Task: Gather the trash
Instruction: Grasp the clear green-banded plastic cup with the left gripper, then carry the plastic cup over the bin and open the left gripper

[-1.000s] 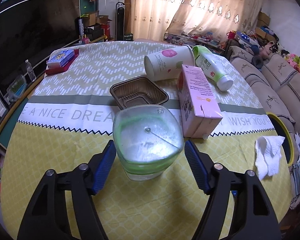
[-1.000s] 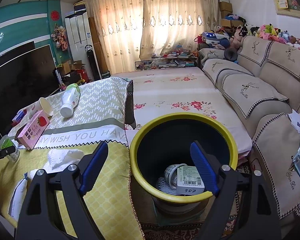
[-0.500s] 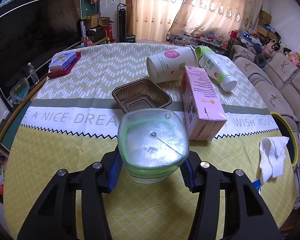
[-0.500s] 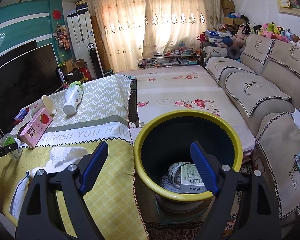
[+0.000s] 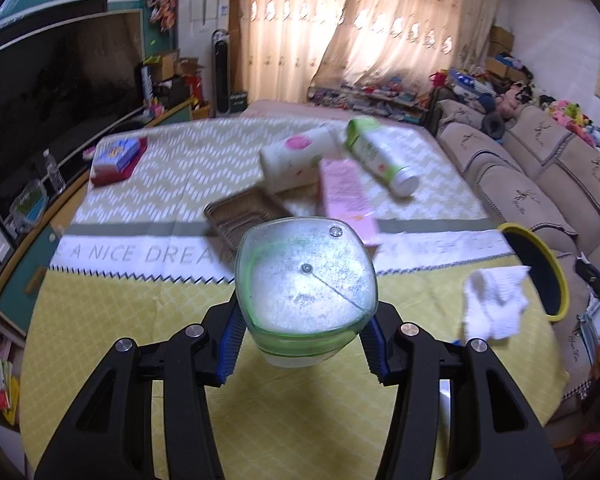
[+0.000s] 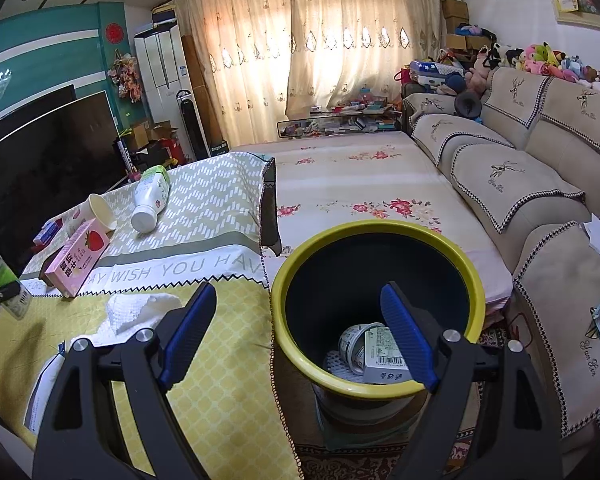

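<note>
My left gripper is shut on a clear, green-tinted plastic cup with a foil lid, held a little above the yellow tablecloth. Behind it lie a brown plastic tray, a pink carton, a tipped paper cup and a white bottle. A crumpled white tissue lies at the right. My right gripper stands open above the yellow-rimmed bin, which holds a small box and other trash. The held cup shows at the far left of the right wrist view.
A beige sofa runs along the right, with a flowered bed cover beside the table. A television stands at the left. A blue and red box rests at the table's far left corner. White paper lies at the near table edge.
My left gripper closed on the cup and then lifted it off the tablecloth, swinging a little to the right. The right gripper stayed still over the bin.
</note>
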Available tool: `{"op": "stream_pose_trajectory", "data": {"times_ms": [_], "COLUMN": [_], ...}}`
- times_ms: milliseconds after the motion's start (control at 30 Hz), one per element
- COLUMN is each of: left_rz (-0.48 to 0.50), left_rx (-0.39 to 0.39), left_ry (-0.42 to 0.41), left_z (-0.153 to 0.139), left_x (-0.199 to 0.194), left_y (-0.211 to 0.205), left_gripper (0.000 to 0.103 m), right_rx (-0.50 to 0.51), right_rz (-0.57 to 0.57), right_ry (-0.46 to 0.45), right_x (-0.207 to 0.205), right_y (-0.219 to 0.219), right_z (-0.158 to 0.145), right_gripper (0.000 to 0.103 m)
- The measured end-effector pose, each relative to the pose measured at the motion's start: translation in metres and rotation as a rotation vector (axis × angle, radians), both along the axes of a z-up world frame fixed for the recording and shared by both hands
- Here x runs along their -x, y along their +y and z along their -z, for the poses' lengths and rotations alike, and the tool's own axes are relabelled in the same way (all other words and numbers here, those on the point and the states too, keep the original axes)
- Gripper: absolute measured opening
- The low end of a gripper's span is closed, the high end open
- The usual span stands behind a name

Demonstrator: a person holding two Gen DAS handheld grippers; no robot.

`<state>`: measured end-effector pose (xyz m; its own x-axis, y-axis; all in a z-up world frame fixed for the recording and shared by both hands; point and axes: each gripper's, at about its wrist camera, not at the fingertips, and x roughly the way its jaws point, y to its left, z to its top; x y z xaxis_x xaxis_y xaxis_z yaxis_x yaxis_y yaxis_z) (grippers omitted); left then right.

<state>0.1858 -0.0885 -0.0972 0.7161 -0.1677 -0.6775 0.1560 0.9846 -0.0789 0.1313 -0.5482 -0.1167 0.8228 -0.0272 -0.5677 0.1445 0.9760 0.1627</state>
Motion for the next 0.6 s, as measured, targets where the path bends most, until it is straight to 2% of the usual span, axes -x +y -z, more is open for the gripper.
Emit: {"op": "stream_pose_trajectory", "data": {"times_ms": [167, 333, 600], "left_rz": [0.085, 0.213, 0.49], "left_rx": [0.007, 0.022, 0.052], "left_ry": [-0.042, -0.063, -0.033], "left_z": [-0.025, -0.044, -0.061], "left_x": [0.014, 0.016, 0.002], "left_y": [-0.024, -0.064, -0.164], "left_gripper": [0.051, 0.051, 0.051], "right_rx": [0.003, 0.02, 0.05], "right_rz": [0.013, 0.061, 0.178], "right_ry": [-0.008, -0.026, -0.044], "right_x": [0.005, 0.019, 0.048], "right_y": [-0.003, -0.014, -0.047], "right_z": [-0.001, -0.007, -0.012], "right_gripper": [0.08, 0.08, 0.08]}}
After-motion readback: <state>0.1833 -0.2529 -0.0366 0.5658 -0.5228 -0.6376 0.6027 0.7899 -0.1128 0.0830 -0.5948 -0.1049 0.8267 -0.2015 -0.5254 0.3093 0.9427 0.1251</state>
